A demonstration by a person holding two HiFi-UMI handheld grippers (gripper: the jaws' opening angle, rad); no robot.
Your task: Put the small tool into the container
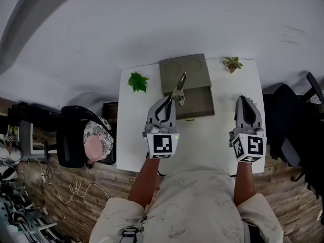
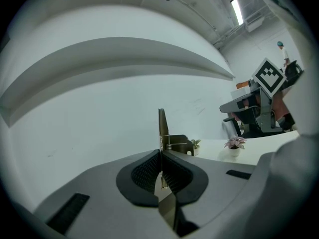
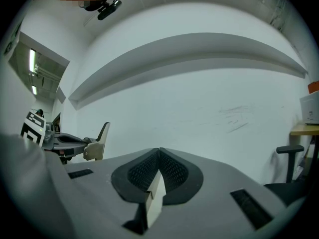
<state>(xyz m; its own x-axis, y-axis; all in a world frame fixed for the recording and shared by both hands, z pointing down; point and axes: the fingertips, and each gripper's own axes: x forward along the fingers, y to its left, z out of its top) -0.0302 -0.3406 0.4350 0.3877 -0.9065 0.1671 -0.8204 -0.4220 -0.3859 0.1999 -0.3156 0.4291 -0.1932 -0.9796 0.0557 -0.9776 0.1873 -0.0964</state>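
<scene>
Both shut: left gripper (image 1: 171, 103) clamped flat on small tool (image 1: 180, 82) above container (image 1: 197, 75), likely light, stiff, slippery metal; right gripper (image 1: 245, 103) empty.

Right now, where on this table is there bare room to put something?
Bare: left strip from the green plant to the table's front edge; right side between container and small plant. Crowded: mid-back, left gripper holding the tool over the container.
</scene>
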